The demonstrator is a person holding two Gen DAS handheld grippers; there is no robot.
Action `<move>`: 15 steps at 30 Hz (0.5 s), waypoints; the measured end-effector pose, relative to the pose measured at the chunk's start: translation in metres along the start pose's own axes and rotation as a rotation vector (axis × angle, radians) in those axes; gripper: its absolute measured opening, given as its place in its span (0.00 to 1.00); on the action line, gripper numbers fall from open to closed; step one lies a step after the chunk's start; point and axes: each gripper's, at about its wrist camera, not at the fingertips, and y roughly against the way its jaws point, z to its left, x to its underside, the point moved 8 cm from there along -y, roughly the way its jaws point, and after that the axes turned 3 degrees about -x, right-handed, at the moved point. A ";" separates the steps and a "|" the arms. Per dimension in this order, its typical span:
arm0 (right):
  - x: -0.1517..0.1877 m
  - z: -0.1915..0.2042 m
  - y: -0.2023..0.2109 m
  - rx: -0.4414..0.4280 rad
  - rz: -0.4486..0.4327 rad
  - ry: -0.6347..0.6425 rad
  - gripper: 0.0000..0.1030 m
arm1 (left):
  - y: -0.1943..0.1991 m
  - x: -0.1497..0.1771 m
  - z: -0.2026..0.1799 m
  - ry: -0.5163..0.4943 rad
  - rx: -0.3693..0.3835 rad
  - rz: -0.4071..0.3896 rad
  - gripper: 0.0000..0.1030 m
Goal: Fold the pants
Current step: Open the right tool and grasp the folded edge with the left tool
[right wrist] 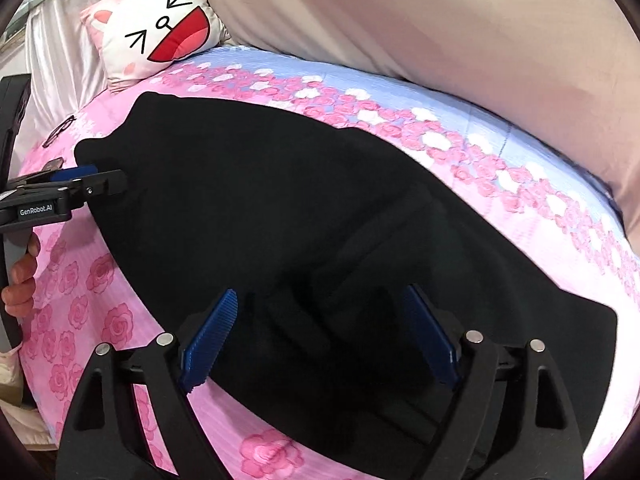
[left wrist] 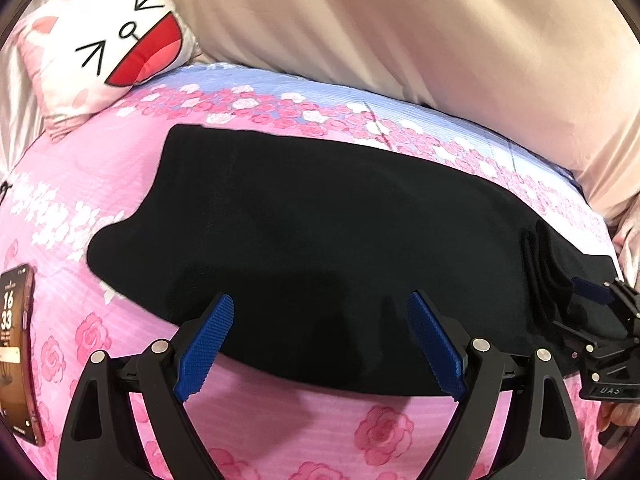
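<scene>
Two grippers are over a pair of black pants (left wrist: 320,240) that lies flat on a pink bedsheet (left wrist: 132,184) printed with roses, its far strip pale blue. The left gripper (left wrist: 320,344) has its blue pads spread wide, with nothing between them, above the near edge of the pants, about at the middle of the cloth. The right gripper (right wrist: 320,336) is also spread wide and holds nothing; its pads hang over the near edge at the right end, where the fabric shows folded layers (left wrist: 548,276) stacked on each other. At the left end the pants narrow to a rounded corner (right wrist: 92,152). A white cat-face cushion (left wrist: 108,36) with a red mouth leans at the far left of the bed, beside a big beige duvet (left wrist: 440,40) that covers the far side. A smartphone (left wrist: 18,352) with a lit screen lies on the sheet to the left, apart from the pants, and a pair of glasses (right wrist: 60,130) rests near the left edge of the bed.
</scene>
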 end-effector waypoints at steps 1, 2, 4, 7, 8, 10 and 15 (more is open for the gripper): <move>0.000 -0.002 -0.001 0.007 -0.002 -0.018 0.80 | -0.002 0.001 0.003 0.002 -0.001 0.012 0.84; -0.001 -0.003 0.003 0.003 -0.019 -0.040 0.80 | -0.003 0.002 0.005 0.009 -0.001 0.024 0.84; -0.003 -0.002 0.011 -0.019 -0.055 -0.065 0.80 | 0.001 0.002 0.010 0.035 0.027 0.019 0.84; -0.003 -0.004 0.019 -0.012 -0.073 -0.074 0.80 | 0.009 0.002 0.018 0.082 0.071 0.011 0.84; -0.001 -0.005 0.020 -0.010 -0.074 -0.079 0.80 | 0.012 0.002 0.019 0.088 0.076 0.008 0.84; 0.002 -0.007 0.021 -0.010 -0.070 -0.087 0.80 | 0.021 -0.001 0.022 0.106 0.068 -0.025 0.84; 0.005 -0.012 0.024 -0.006 -0.081 -0.116 0.80 | 0.015 -0.001 0.041 0.078 -0.108 -0.044 0.84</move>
